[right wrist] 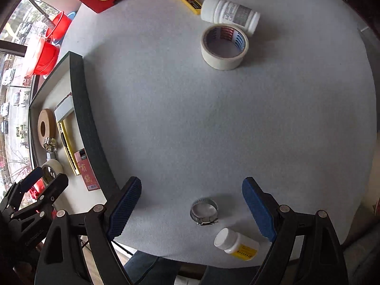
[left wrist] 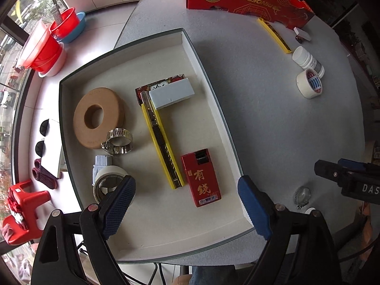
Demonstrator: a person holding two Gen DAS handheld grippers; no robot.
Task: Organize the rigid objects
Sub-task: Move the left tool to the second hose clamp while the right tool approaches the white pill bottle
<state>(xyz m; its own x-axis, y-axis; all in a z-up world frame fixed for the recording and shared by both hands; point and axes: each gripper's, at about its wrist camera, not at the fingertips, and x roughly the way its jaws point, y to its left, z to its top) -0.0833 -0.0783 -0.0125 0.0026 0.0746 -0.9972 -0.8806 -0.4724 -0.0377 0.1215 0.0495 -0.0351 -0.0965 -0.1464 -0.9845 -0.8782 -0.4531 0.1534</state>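
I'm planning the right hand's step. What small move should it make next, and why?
Probably lower the open right gripper onto the hose clamp lying loose on the table between its fingers; a matching clamp already sits in the tray.

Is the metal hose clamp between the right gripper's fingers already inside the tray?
No: in the right wrist view this hose clamp lies on the grey table, outside the tray, which stands apart to the left.

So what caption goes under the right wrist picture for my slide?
Open right hand-held gripper above a small metal hose clamp on the grey table, beside a white pill bottle.
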